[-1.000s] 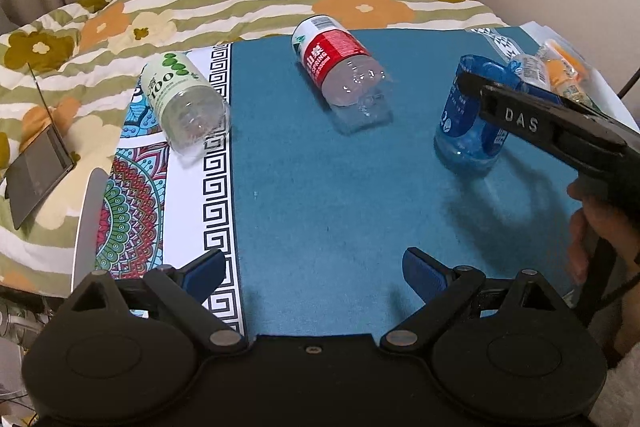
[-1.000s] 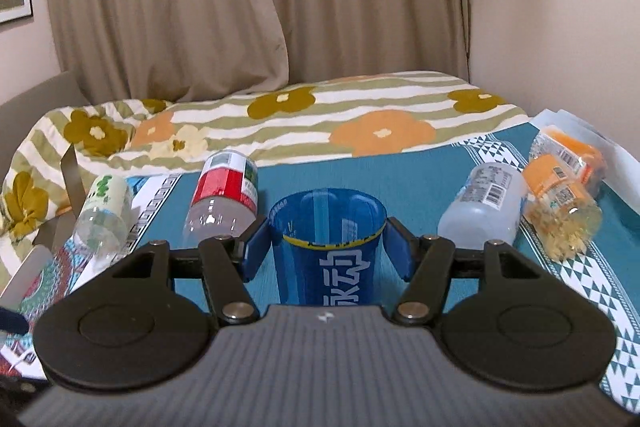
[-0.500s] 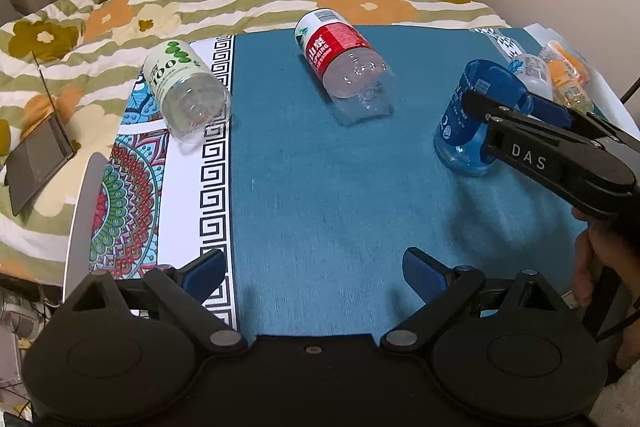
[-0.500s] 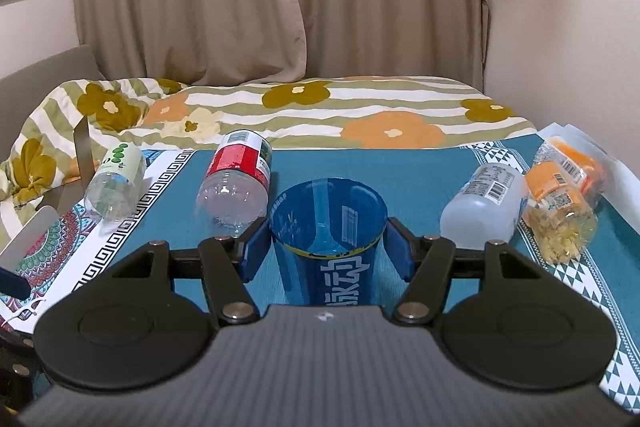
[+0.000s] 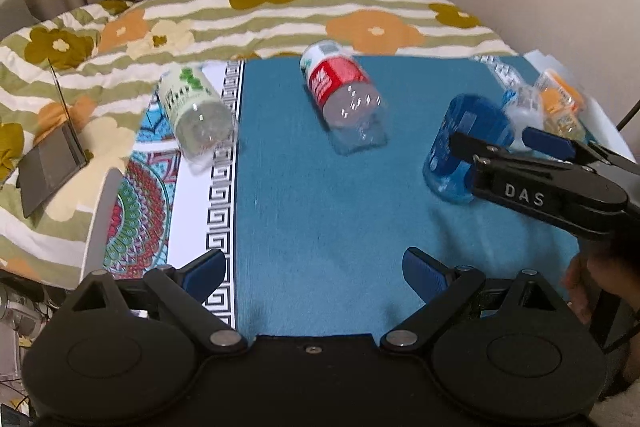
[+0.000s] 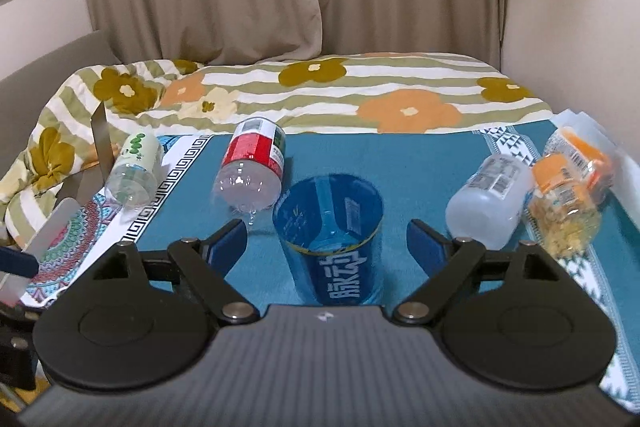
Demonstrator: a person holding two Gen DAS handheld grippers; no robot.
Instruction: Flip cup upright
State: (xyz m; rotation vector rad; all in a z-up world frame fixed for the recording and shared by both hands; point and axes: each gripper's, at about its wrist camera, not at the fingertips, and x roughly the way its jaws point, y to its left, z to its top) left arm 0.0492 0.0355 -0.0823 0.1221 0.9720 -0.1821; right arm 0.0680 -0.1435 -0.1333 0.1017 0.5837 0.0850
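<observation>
The blue translucent cup (image 6: pixel 332 239) stands upright on the teal cloth (image 6: pixel 400 163), its mouth up. My right gripper (image 6: pixel 326 247) is open, its fingers spread wide on either side of the cup and apart from it. In the left wrist view the cup (image 5: pixel 460 143) stands at the right, with the right gripper (image 5: pixel 508 143) around it. My left gripper (image 5: pixel 316 267) is open and empty, low over the near part of the teal cloth (image 5: pixel 320 207).
A red-labelled bottle (image 6: pixel 252 171) and a green-labelled bottle (image 6: pixel 134 167) lie on their sides to the left. A white bottle (image 6: pixel 488 199) and orange jars (image 6: pixel 568 195) lie to the right. A flowered blanket (image 6: pixel 320 91) lies behind.
My right gripper has opened and let go of the cup, which now stands on the cloth. It has also pulled back a little. My left gripper has hardly moved.
</observation>
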